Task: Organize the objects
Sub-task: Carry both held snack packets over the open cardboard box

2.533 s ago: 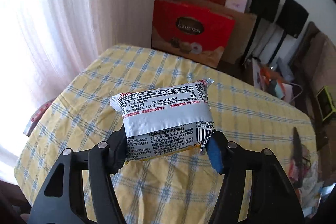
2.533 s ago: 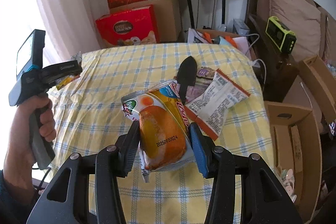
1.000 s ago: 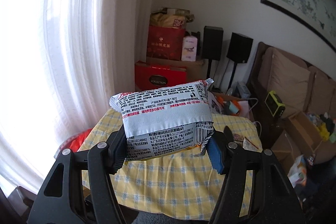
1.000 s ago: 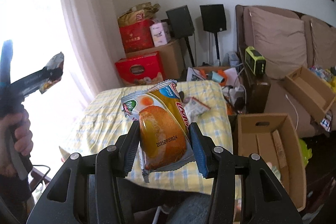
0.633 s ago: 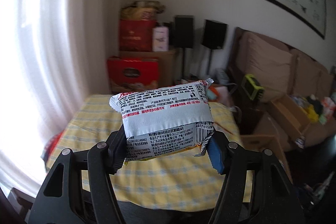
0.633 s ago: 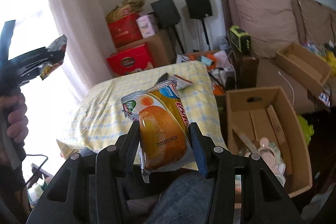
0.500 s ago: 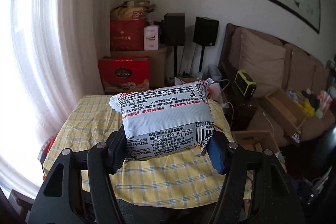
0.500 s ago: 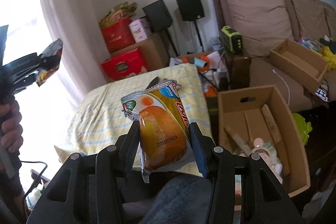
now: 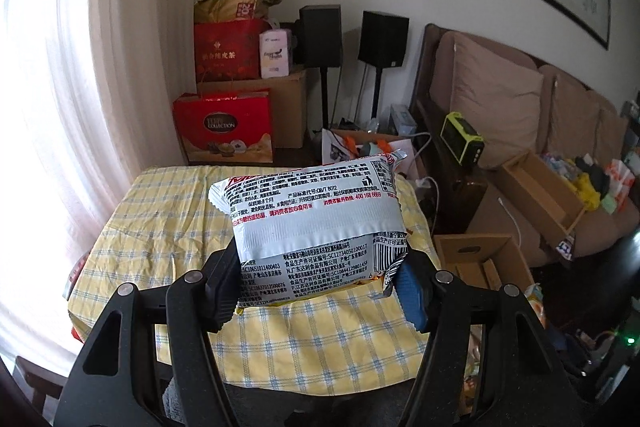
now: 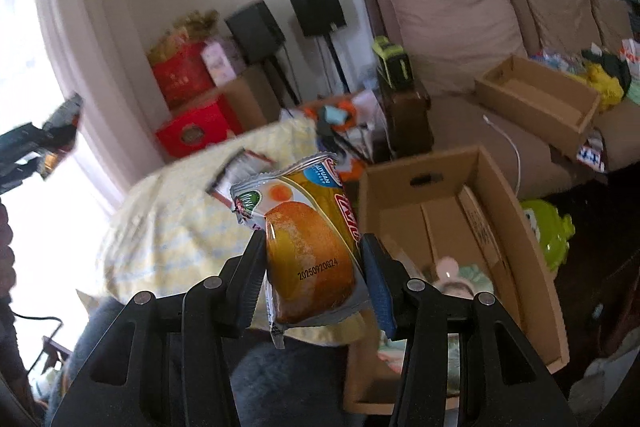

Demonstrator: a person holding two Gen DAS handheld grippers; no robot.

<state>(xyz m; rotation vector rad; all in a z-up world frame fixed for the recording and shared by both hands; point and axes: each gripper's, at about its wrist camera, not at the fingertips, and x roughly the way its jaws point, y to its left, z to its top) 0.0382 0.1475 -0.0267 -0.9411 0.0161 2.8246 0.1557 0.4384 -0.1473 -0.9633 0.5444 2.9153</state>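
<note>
Currently gripping white snack packet point(image 9: 316, 223) in left claw point(image 9: 320, 283) above checkered counter point(image 9: 160, 227); clamping orange cake packet point(image 10: 308, 247) in right claw point(image 10: 312, 279) beside open cardboard box point(image 10: 500, 195) holding small, blurred items.

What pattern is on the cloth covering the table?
Yellow with a blue and white check, on the tablecloth; clearest in the left wrist view.

Home living room: sofa point(image 9: 500, 99), speakers point(image 9: 382, 39).

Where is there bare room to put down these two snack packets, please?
The yellow checked tablecloth is bare from the curtain side to the silver packet. The open cardboard box has bare floor at its far end; its near end holds small items. The sofa is crowded.
</note>
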